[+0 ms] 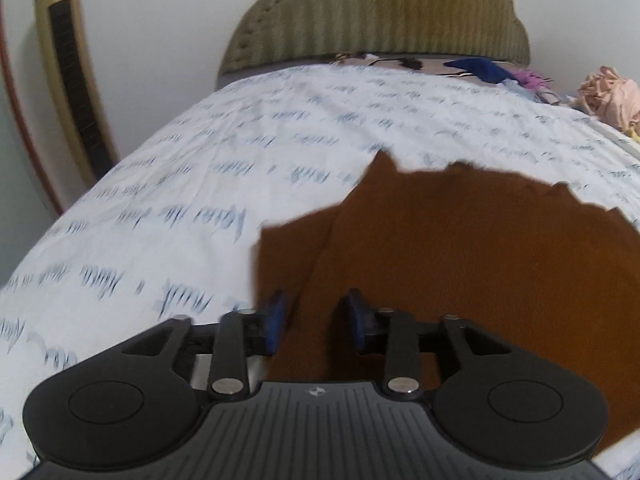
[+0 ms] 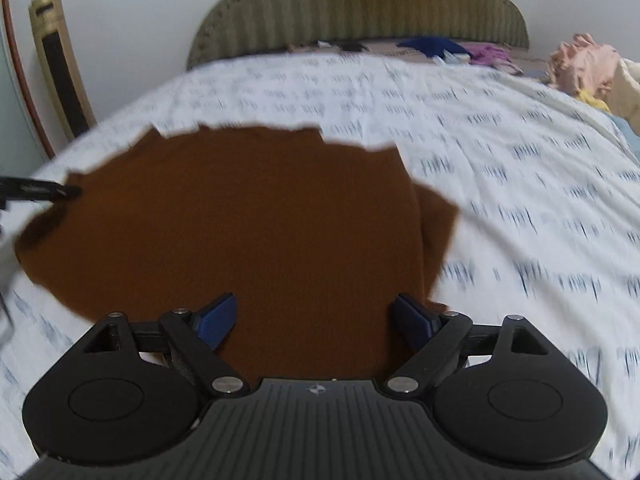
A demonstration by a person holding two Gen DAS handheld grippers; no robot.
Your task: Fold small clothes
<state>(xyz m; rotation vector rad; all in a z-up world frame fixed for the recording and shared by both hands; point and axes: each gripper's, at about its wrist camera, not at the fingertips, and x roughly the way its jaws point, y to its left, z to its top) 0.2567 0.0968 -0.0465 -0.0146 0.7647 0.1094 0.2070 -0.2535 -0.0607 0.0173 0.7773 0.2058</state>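
A brown garment point(image 1: 460, 260) lies flat on the bed, with a folded flap along its left side in the left wrist view. My left gripper point(image 1: 316, 320) hovers over its near left part, the blue pads point(image 1: 276, 320) apart and not pressing the cloth between them. In the right wrist view the same brown garment point(image 2: 240, 220) fills the middle. My right gripper point(image 2: 314, 318) stands wide open over its near right part, holding nothing. A black part at the left edge point(image 2: 40, 192) reaches the garment's far left corner.
The white sheet with blue print point(image 1: 200, 160) covers the bed. A padded headboard point(image 1: 380, 20) stands at the far end, with dark blue and purple clothes point(image 1: 488, 70) before it. A peach pile of clothes point(image 1: 612, 96) lies far right. A gold tower unit point(image 1: 64, 72) stands left.
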